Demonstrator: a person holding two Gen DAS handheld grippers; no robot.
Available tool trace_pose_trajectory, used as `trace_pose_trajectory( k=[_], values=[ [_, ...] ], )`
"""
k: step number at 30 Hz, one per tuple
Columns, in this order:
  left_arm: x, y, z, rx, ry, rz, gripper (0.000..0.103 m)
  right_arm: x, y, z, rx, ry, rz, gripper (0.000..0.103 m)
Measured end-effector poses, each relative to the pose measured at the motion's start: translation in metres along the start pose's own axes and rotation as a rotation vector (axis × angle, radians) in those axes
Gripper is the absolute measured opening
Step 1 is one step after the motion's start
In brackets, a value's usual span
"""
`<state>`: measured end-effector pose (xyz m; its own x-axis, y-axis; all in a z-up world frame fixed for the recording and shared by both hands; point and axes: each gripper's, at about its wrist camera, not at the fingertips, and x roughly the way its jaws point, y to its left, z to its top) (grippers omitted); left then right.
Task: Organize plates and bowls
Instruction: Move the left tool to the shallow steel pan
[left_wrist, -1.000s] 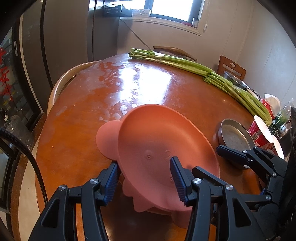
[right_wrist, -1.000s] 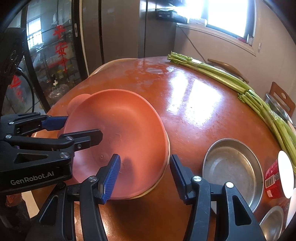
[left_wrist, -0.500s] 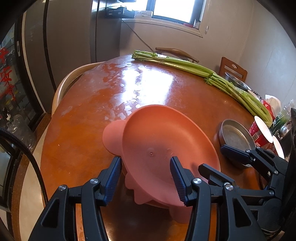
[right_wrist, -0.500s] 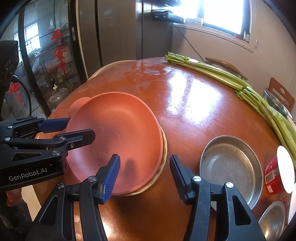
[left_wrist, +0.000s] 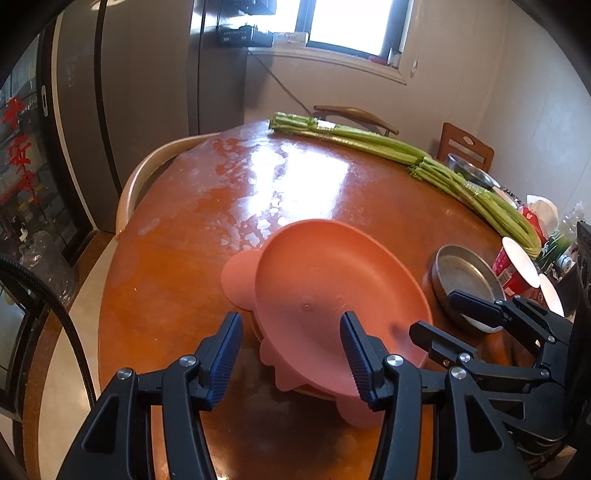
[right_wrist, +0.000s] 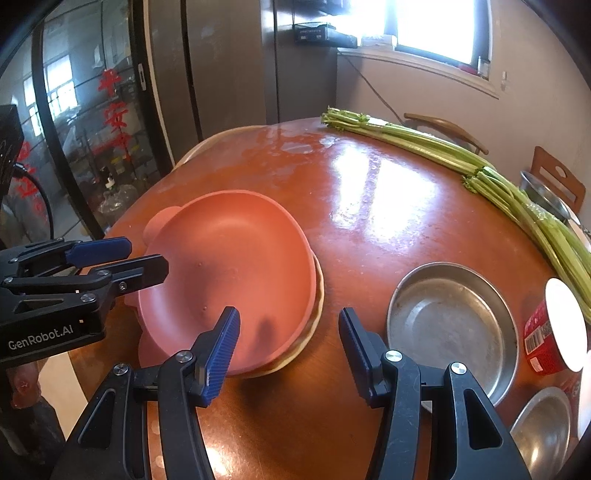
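Note:
A pink bear-shaped plate lies on top of a stack that includes a cream plate on the round wooden table. A steel dish sits to its right. My left gripper is open and empty, just short of the pink plate's near edge. My right gripper is open and empty, above the table between the plate stack and the steel dish. Each gripper shows in the other's view, the left and the right.
A long bundle of celery lies across the far right of the table. A red paper cup and another steel bowl sit at the right edge. Chairs stand beyond the table. A curved chair back borders the left.
Both grippers have drawn back and up from the pink plate, which has settled lower and flatter onto the stack. Both stay open.

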<state>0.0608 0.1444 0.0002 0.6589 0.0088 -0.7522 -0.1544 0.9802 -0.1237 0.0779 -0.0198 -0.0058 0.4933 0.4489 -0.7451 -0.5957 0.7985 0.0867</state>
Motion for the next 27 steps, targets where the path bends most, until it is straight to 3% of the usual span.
trace_pose_trajectory(
  k=[10,16,21,27],
  values=[
    [-0.020,-0.031,0.005,0.065,-0.043,-0.010,0.060,-0.041,-0.018,-0.002,0.052,-0.077,-0.003,0.058],
    [-0.023,-0.064,0.009,0.123,-0.045,-0.042,0.061,-0.071,-0.046,-0.006,0.116,-0.128,-0.048,0.058],
    [-0.019,-0.094,0.015,0.171,-0.036,-0.073,0.061,-0.087,-0.077,-0.013,0.177,-0.142,-0.103,0.058],
    [-0.002,-0.129,0.025,0.204,0.008,-0.100,0.061,-0.095,-0.111,-0.017,0.245,-0.117,-0.103,0.058]
  ],
)
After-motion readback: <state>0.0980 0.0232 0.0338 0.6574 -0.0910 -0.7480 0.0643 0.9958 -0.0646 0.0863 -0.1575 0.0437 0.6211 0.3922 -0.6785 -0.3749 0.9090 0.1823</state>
